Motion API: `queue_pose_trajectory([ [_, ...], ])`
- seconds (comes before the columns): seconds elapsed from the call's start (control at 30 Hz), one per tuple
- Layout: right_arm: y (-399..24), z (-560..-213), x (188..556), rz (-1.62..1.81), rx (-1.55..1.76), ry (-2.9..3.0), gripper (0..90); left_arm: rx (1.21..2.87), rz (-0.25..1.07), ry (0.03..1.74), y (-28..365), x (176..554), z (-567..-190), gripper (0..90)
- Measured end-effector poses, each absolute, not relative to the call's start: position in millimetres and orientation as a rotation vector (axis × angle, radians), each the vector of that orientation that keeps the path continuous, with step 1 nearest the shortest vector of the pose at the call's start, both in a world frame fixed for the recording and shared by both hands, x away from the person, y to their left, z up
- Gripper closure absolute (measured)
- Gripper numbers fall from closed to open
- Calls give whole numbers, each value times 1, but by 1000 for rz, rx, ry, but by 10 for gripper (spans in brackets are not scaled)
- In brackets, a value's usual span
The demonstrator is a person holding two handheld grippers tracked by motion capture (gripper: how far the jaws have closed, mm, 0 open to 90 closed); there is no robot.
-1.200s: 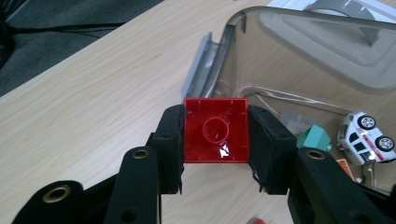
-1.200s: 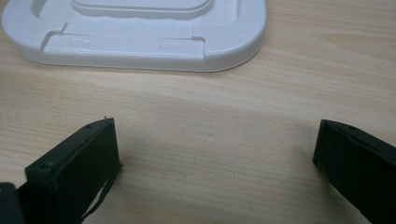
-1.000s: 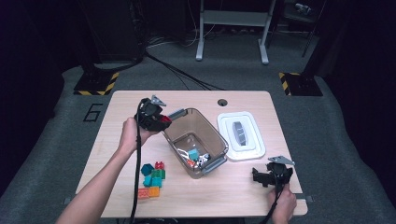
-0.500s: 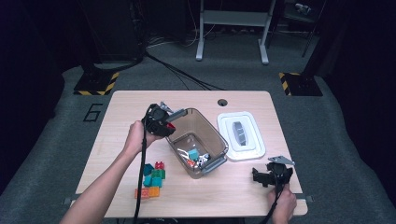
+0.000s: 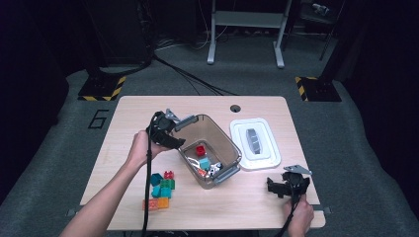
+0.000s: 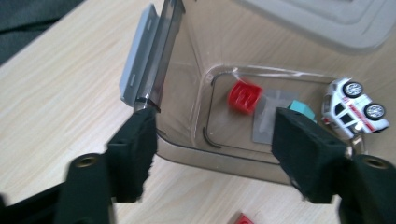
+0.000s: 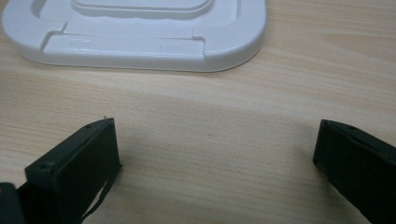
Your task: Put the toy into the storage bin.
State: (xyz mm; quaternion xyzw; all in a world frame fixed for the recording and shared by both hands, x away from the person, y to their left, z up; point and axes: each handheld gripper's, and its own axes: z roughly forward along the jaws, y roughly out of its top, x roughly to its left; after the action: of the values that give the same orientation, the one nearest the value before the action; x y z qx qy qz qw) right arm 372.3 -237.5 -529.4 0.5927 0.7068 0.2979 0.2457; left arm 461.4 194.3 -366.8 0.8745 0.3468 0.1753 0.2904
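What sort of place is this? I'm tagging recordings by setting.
Probably a lab or studio: a lone wooden table on grey carpet, hazard-striped stand bases and floor cables around it.

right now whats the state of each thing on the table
left gripper: jaws just opened, empty, over the bin
right gripper: open, empty, above bare table
bin: uncovered, toys inside
red block: lying in the bin
lid: off, flat beside the bin
loose blocks: outside the bin

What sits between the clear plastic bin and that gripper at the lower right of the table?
In the high view, the white lid lies partly between the bin and the right gripper; the rest is bare table.
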Motion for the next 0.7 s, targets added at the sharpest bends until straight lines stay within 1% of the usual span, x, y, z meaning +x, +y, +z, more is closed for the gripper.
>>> queue_pose_trajectory([
  [0.13,-237,-529,372,813,1619,1927,0,2302,475,912,203,450,-363,216],
  [0.3,-237,-529,372,813,1618,1927,0,2273,471,940,221,436,-368,165],
  [0.53,-237,-529,372,813,1618,1928,0,2238,483,985,255,421,-380,151],
  [0.7,-237,-529,372,813,1619,1927,0,2216,448,1043,276,415,-395,150],
])
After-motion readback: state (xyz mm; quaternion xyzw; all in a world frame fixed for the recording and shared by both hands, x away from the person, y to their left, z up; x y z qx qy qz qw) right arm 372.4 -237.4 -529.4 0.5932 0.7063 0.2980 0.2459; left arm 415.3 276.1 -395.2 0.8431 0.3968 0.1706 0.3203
